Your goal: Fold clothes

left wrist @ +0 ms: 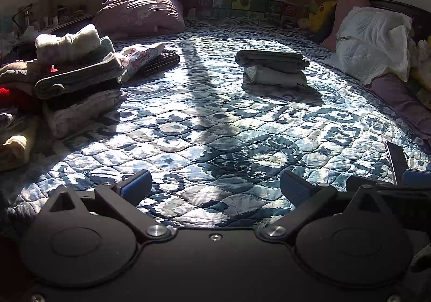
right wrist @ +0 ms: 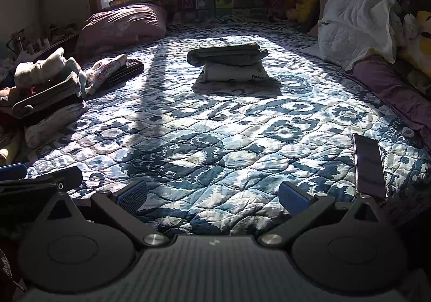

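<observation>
The left gripper [left wrist: 215,188] is matte black plastic, with two angled link arms pinned by bright silver round screws and a smaller screw at the centre of its front edge. Two large round housings carry shallow circular recesses, each topped by a triangular bracket with a cut-out. Its fingers [left wrist: 136,186] bear ribbed blue pads. The right gripper [right wrist: 212,195] has the same build, though its central body is grey and finely ribbed, with a small pale mark near the front, and its fingers [right wrist: 293,201] have brighter blue ribbed pads.
</observation>
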### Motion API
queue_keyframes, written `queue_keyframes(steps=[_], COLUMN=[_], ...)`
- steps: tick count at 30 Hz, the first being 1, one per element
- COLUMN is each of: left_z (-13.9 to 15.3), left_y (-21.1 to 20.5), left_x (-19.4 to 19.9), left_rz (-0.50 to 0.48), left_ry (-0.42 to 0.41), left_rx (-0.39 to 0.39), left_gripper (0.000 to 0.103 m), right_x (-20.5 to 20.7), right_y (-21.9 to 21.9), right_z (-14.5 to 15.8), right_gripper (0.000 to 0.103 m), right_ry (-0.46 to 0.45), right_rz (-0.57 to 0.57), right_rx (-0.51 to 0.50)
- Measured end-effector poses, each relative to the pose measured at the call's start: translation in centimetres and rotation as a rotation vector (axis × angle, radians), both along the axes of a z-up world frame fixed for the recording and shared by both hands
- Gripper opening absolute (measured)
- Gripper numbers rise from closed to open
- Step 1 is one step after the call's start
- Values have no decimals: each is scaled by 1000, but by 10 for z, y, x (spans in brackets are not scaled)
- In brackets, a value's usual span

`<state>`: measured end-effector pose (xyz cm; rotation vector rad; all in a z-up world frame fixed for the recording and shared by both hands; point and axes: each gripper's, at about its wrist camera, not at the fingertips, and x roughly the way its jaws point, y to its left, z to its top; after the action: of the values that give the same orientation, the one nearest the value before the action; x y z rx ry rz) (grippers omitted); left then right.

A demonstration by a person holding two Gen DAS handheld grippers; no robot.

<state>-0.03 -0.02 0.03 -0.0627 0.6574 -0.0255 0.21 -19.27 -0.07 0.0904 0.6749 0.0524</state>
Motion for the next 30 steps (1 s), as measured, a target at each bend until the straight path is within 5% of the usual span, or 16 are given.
queue_keyframes(steps=[17,30], left_z=[2,-3], left_y=[-6,-13], left_x=[3,17], left_rz=[25,-4], left_ry=[-56,-50], left_rx=[91,60], left_gripper=[102,102], right_x=[13,22], right_y=[-1,-7], right_z=[1,0], right_gripper=[103,103], right_ry=[-19,-6], right_rz=[19,-19], right_rx=[37,11])
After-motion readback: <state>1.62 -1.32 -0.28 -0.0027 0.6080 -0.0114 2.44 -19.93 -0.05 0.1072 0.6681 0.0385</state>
